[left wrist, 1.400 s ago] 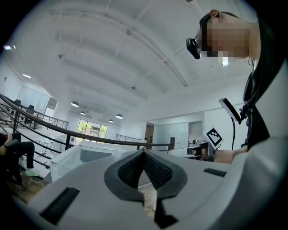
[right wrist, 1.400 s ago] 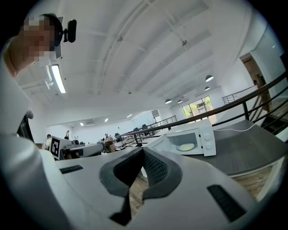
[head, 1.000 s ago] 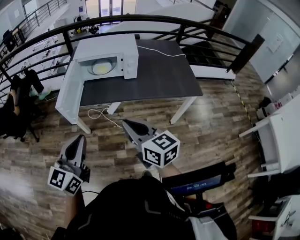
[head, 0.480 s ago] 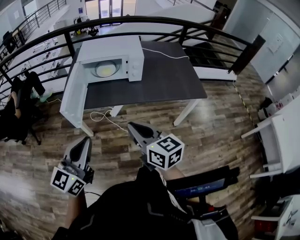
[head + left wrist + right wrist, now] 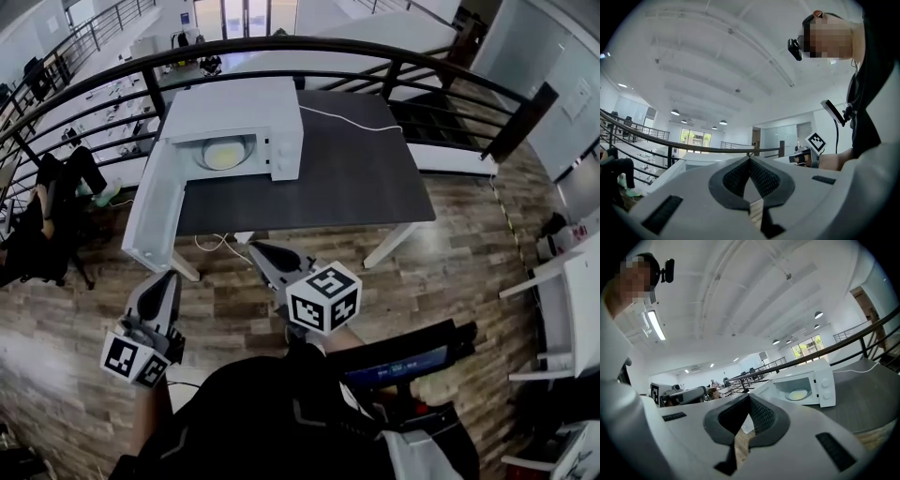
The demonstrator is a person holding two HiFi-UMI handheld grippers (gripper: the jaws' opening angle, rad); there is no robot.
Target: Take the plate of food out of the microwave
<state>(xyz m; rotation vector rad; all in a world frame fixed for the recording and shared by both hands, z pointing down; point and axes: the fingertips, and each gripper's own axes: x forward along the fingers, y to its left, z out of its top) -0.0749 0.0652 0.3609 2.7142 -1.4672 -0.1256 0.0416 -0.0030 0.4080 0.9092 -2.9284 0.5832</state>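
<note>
A dark grey rectangular tabletop (image 5: 356,159) stood on a wood-plank floor (image 5: 450,244) against a black metal railing (image 5: 281,42). At its left end sat the white box-shaped microwave (image 5: 244,108), its white door (image 5: 155,220) swung wide to the left. The pale round plate of food (image 5: 225,153) lay inside the cavity, untouched.

The right gripper (image 5: 253,247) and the left gripper (image 5: 161,277) hung well short of the table. Both had their jaws fully together and held nothing.

The step in hand looked like the approach. To do it well, the person should probably step in to the right of the door, spread one pair of jaws before reaching, and take the plate by its near rim, keeping it level.

Only the right gripper view showed the plate (image 5: 798,394) framed in the cavity. The left gripper view tilted up to the ceiling and missed it. Only the head view showed the door's full swing.
</note>
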